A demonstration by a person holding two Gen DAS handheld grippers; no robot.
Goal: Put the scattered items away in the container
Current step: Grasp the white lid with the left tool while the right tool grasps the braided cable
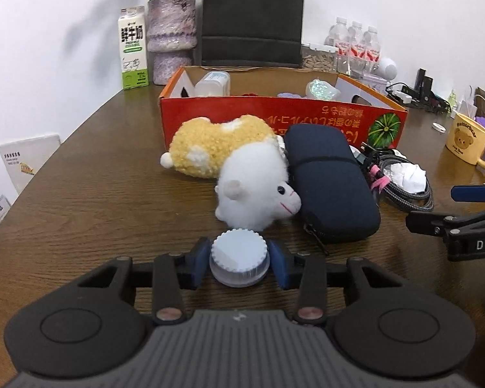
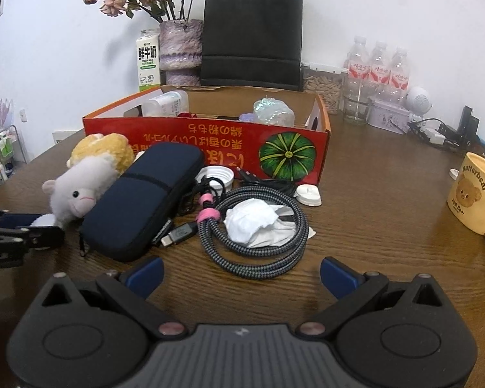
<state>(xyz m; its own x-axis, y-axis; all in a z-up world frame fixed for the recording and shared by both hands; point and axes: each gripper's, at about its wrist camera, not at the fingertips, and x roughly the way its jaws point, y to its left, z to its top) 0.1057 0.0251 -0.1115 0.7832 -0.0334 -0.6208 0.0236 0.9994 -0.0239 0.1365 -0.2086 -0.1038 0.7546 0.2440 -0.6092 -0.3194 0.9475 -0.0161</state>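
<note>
fingers of my left gripper (image 1: 239, 263) are clamped on a small round white ribbed plastic cap (image 1: 239, 257), blue pads touching its two sides, low over the dark wood-grain table (image 1: 97, 194). my right gripper (image 2: 241, 274) hangs with its pads wide apart and nothing between them. the container, an open red and orange cardboard box with a green pumpkin print (image 1: 274, 113), lies straight ahead of the left gripper, its long side running across my view. between cap and box sit a white plush lamb (image 1: 255, 187), a fuzzy yellow plush toy (image 1: 210, 148) and a dark navy zipped fabric case (image 1: 329, 177), so i judge the cap must go up and over them. the left gripper is the nearer one for that. ahead of the right gripper lie a coiled grey braided cable (image 2: 258, 236) around crumpled white tissue (image 2: 255, 220), still outside the box. on the far right stands a yellow bear mug (image 2: 472, 194). behind the box, against a white wall, stand a black paper bag (image 2: 252, 35) and a milk carton (image 2: 148, 61).
</note>
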